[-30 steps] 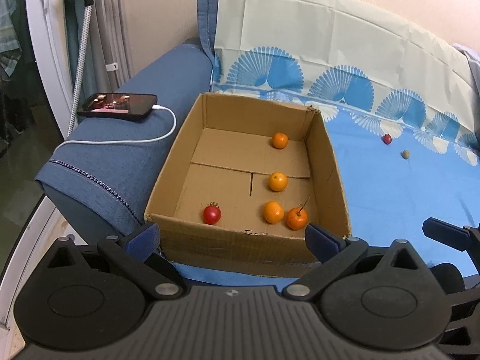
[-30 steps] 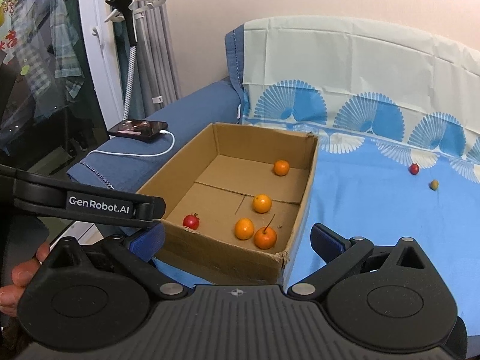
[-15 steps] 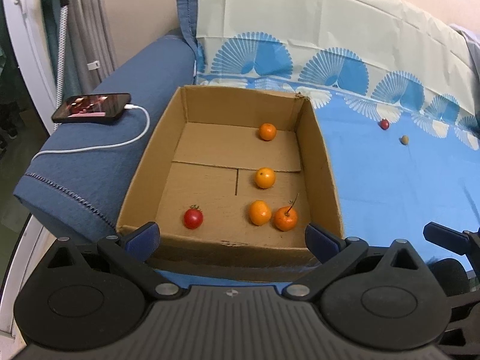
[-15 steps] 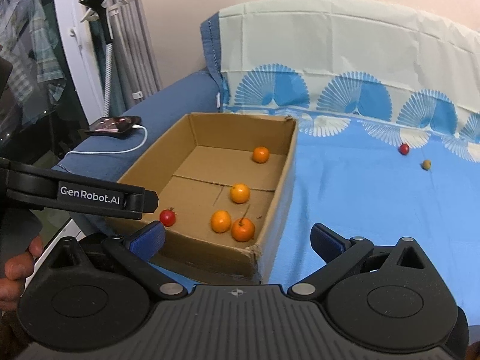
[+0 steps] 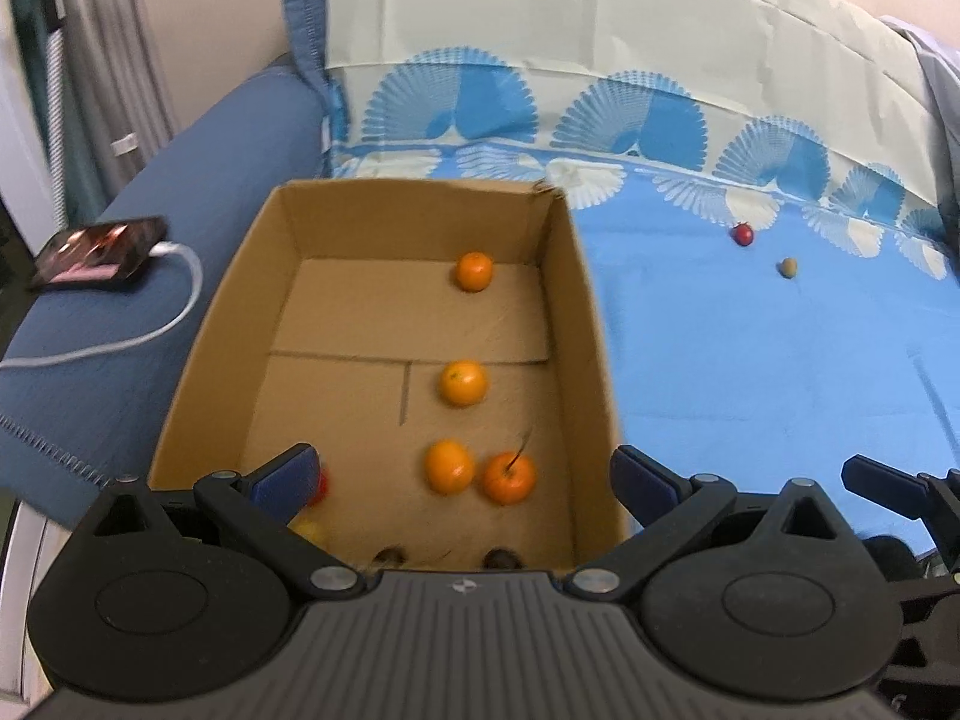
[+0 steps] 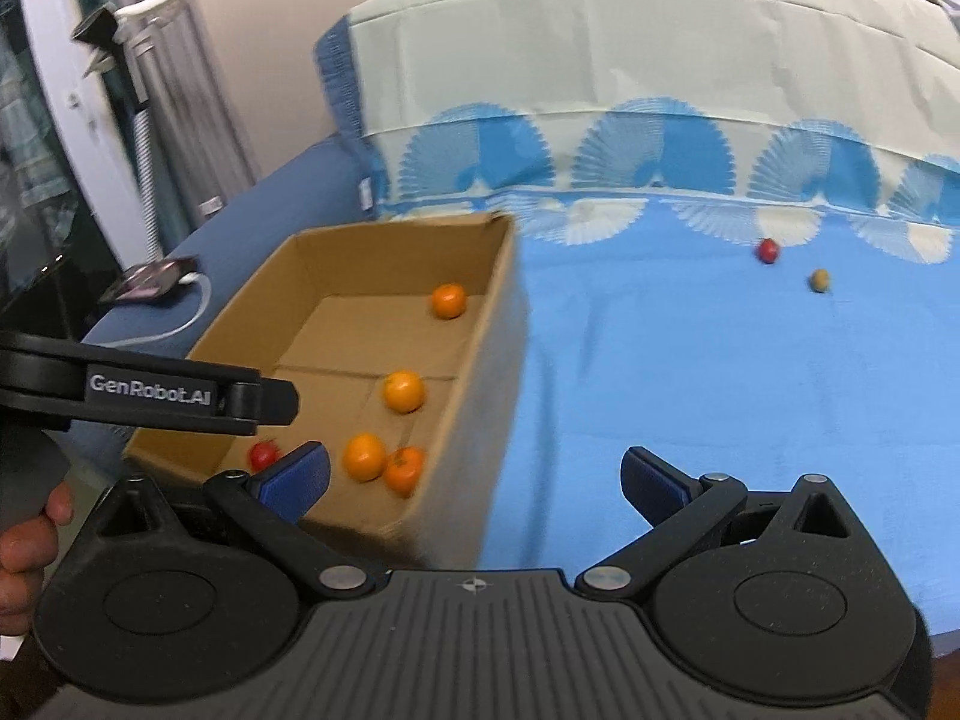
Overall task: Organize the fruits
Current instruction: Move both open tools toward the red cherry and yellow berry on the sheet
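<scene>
Both empty: left gripper (image 5: 462,474) and right gripper (image 6: 474,474) were spread wide, had advanced over the cardboard box (image 5: 591,324). Oranges (image 5: 462,383) sat inside; red fruit (image 6: 768,250) and brown fruit (image 6: 819,280) remained on the blue sheet (image 6: 690,372), likely next.

Soft, even indoor light fills both views, leaving only faint shadows inside the box (image 5: 384,204) and no harsh glare. Motion blur smears the fruits (image 6: 384,456) and the sheet (image 6: 720,390), strongest in the right wrist view. Fisheye distortion bends the edges, and the corners fall to black.
</scene>
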`<state>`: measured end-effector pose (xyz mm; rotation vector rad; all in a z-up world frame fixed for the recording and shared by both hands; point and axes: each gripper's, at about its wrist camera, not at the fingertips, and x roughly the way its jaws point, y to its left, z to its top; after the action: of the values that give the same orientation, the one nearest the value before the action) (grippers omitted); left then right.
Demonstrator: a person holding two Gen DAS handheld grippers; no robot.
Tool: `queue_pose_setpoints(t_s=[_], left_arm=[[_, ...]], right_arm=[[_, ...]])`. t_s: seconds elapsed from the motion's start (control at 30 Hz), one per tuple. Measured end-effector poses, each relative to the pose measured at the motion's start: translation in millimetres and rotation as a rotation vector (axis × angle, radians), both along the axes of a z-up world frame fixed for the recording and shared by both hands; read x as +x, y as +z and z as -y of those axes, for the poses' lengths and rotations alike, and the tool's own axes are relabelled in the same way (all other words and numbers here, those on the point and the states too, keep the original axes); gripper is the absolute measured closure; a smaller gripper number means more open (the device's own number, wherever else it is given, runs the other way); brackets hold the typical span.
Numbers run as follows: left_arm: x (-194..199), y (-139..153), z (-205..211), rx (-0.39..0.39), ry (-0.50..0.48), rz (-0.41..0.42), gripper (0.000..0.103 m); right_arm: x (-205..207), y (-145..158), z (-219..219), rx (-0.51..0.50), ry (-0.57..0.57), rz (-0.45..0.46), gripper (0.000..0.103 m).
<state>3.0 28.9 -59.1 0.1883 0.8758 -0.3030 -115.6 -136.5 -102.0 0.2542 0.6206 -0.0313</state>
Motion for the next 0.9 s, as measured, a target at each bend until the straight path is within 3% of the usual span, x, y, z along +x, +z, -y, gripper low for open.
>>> queue_pose_setpoints(t_s=[0.3,0.6,0.8,0.9], left_arm=[[31,-4,70,-0.027,-0.090,-0.050,0.000],[86,-17,170,-0.036,-0.180,-0.058,0.000],[143,-47,248,-0.067,-0.230,-0.053,0.000],[174,-74,294,-0.038,-0.266,-0.051,0.000]], right_arm=[[12,-9,75,-0.030,-0.173,-0.002,0.001],[32,-28,173,-0.090,-0.364,0.028,0.001],[69,-55,235,-0.150,-0.421,0.029,0.001],[94,-79,267,-0.166,-0.417,0.019,0.001]])
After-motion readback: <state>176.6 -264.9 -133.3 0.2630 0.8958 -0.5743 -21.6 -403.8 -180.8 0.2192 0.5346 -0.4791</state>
